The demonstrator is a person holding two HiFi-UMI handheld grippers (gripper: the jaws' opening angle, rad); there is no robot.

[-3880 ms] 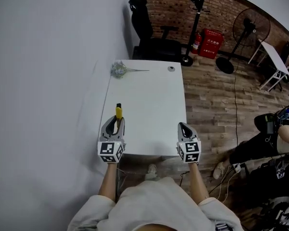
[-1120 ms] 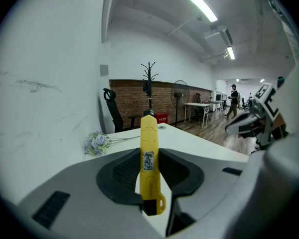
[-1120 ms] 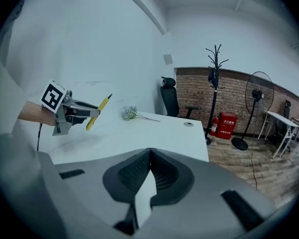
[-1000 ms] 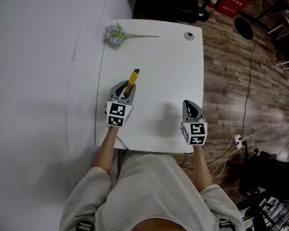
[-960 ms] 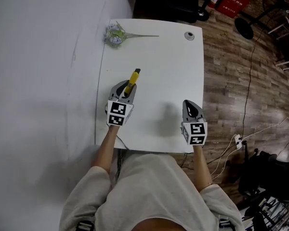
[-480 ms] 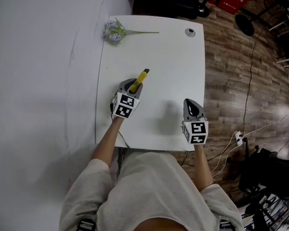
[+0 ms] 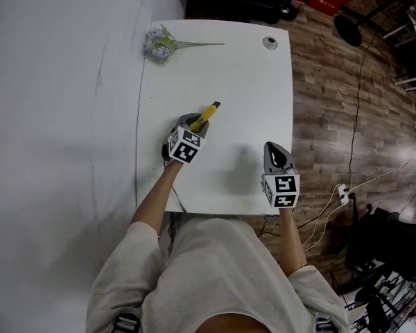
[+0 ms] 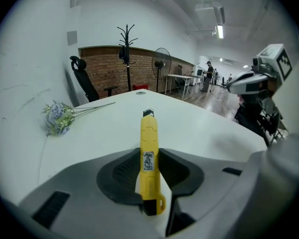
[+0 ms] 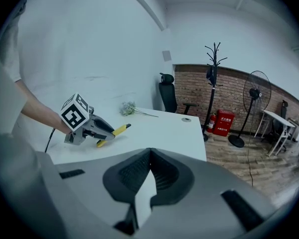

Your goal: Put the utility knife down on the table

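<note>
A yellow utility knife [image 7: 209,110] is clamped between the jaws of my left gripper [image 7: 196,120], its tip pointing up and to the right over the white table [image 7: 249,82]. In the left gripper view the knife [image 8: 149,133] runs straight out between the black pads, and the left gripper [image 8: 149,158] is shut on its handle. From the right gripper view the left gripper [image 9: 103,129] hangs low over the tabletop with the knife [image 9: 118,130] slanting up; whether its tail touches the table I cannot tell. My right gripper [image 7: 276,152] hovers near the front right, shut and empty [image 9: 149,153].
A small bunch of artificial flowers [image 7: 156,45] lies at the table's far left corner, and a round cable grommet [image 7: 270,42] sits at the far right. A white wall runs along the left. Wooden floor, a fan [image 7: 350,26] and cables lie to the right.
My left gripper has sunk towards the table and shifted right with the knife, which now points more to the upper right. The right gripper has stayed put.
</note>
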